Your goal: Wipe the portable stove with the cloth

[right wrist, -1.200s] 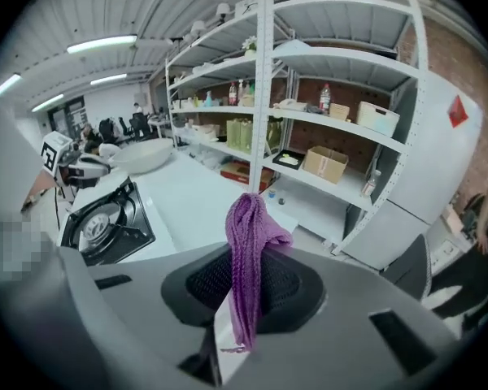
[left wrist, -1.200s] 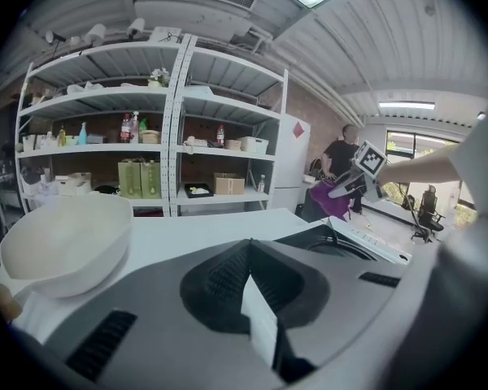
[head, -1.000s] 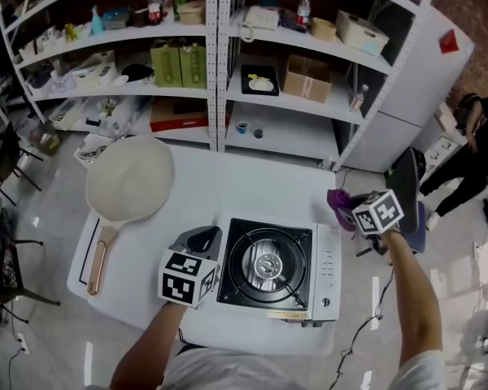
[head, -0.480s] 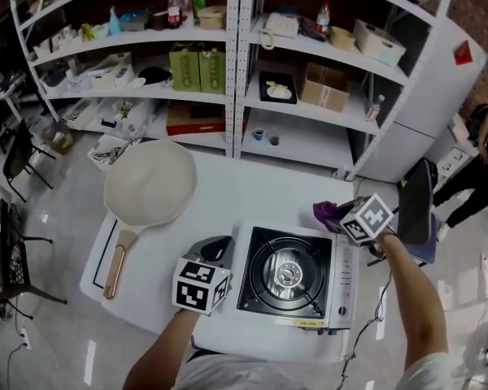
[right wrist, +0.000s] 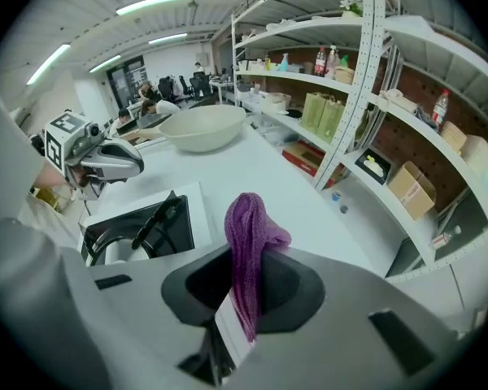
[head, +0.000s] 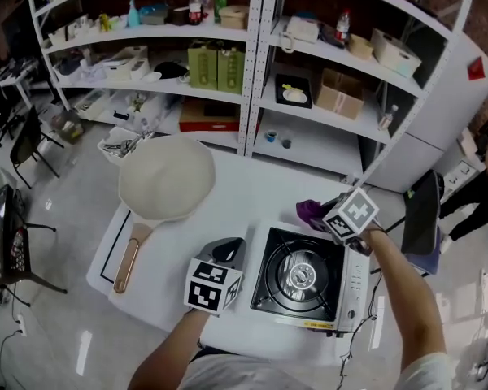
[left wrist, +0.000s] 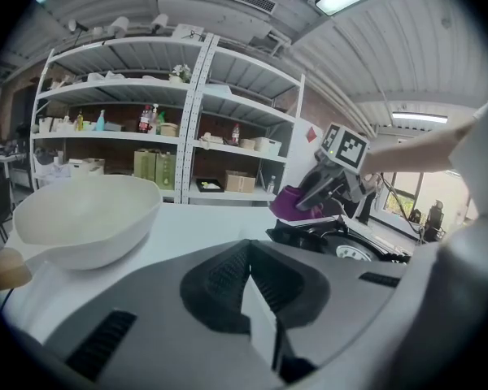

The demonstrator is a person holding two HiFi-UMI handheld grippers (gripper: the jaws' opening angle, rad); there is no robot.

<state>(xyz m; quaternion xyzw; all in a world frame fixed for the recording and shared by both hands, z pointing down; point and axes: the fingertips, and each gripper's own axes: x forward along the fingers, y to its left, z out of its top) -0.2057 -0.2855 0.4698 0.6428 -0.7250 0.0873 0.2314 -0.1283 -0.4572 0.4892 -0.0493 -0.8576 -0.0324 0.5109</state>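
Note:
The portable stove (head: 305, 278) is a black-topped white unit on the white table (head: 236, 189), toward its near right corner. My right gripper (head: 321, 213) is shut on a purple cloth (head: 310, 211), held above the stove's far edge; in the right gripper view the cloth (right wrist: 248, 242) stands up between the jaws, with the stove (right wrist: 142, 227) to the left. My left gripper (head: 228, 250) hovers just left of the stove, its jaws closed with nothing between them. In the left gripper view the stove (left wrist: 333, 238) and the purple cloth (left wrist: 291, 201) appear to the right.
A large white pan (head: 164, 177) with a wooden handle (head: 128, 258) lies on the table's left half. Metal shelves (head: 252, 47) with boxes and bottles stand behind the table. A dark chair (head: 421, 214) is at the right.
My right gripper has carried the purple cloth leftward from beyond the stove's right side to above its far edge. The left gripper has stayed beside the stove's left side.

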